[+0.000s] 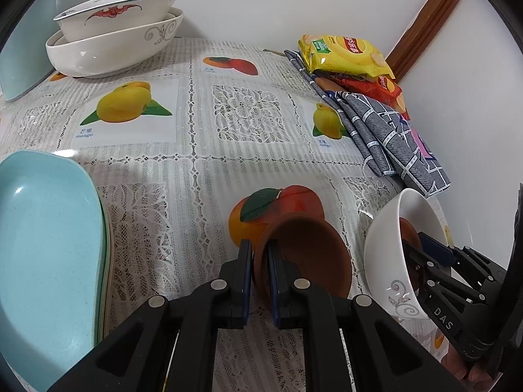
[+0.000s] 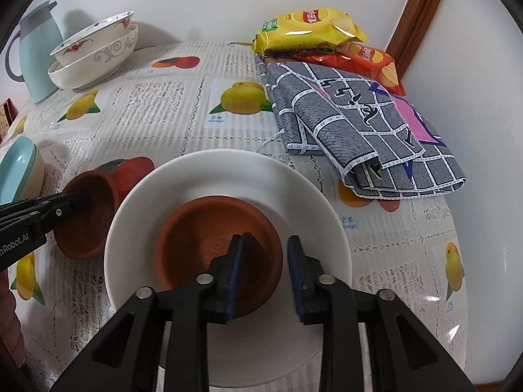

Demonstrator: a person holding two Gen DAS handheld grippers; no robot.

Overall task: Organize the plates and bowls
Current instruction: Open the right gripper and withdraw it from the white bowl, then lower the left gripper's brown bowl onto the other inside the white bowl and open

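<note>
Counting terracotta bowls: two. One (image 1: 304, 254) is clamped by its rim in the left gripper (image 1: 260, 281) and tilted on its side just left of the white bowl; the other (image 2: 217, 251) sits inside the white bowl (image 2: 228, 245).
Left gripper: fingers pressed together on the loose terracotta bowl's wall, one inside, one outside.
Right gripper (image 2: 264, 274): fingers apart, straddling the near rim of the nested terracotta bowl, not visibly pinching it.
Large bowls: two, nested at the far left corner, a bat-patterned one (image 1: 117, 9) in a scroll-patterned one (image 1: 111, 49).
Pale plates: one stack (image 1: 49, 245), light blue on top, at the left edge; the number in it cannot be told.
Snack bags: two, yellow (image 2: 310, 26) over orange (image 2: 369, 58), far right by the wall.
Cloth: one folded grey checked piece (image 2: 359, 124) in front of the bags.
Tablecloth (image 1: 202, 150): lace with fruit prints.
Right wrist view only: a light-blue jug (image 2: 39, 52) beside the nested bowls, and the whole inside of the white bowl.
Left wrist view only: the white bowl's outer scroll motif.
</note>
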